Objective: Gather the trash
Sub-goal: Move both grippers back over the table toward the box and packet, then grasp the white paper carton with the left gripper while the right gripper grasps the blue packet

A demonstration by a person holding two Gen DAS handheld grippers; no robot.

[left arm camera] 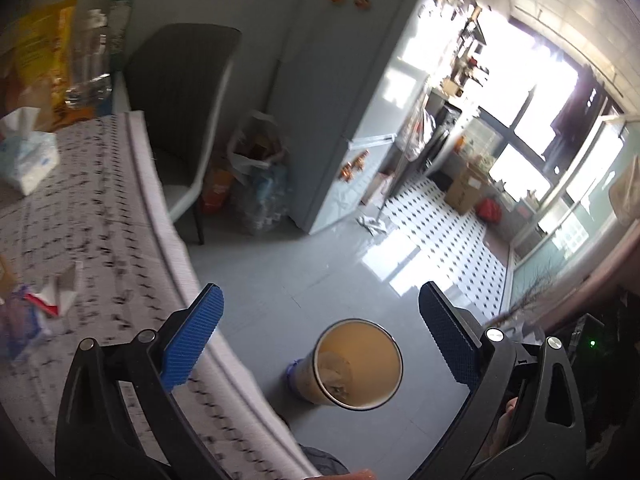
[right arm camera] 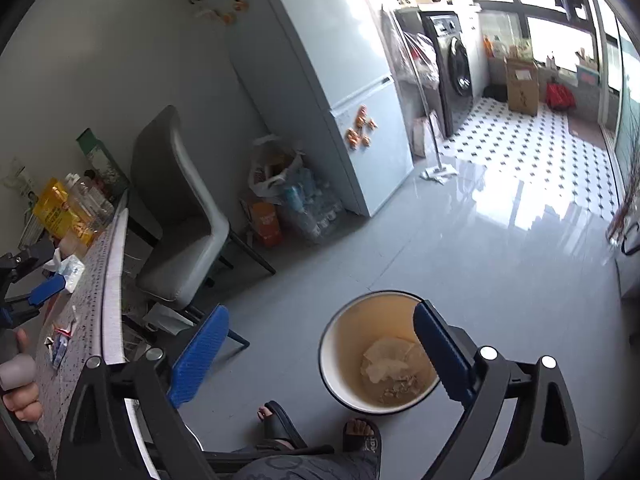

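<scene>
A round trash bin (left arm camera: 380, 346) with a yellow inside and a dark rim stands on the grey floor beside the table. Crumpled paper (right arm camera: 388, 356) lies at its bottom. My left gripper (left arm camera: 320, 308) hangs open above the bin and the table's edge, with nothing between its blue pads. My right gripper (right arm camera: 320, 316) is open too and empty, its right finger (right arm camera: 438, 352) overlapping the bin's mouth (right arm camera: 360, 320) in this view. A red-and-white wrapper (left arm camera: 52, 292) and other scraps (right arm camera: 62, 340) lie on the patterned table (left arm camera: 100, 200).
A tissue pack (left arm camera: 28, 156), bottles and a yellow bag (right arm camera: 52, 208) sit farther along the table. A grey chair (right arm camera: 180, 220) stands at the table's edge, with bags of bottles (right arm camera: 296, 196) and a fridge (right arm camera: 340, 80) behind. The person's sandalled feet (right arm camera: 360, 436) are next to the bin.
</scene>
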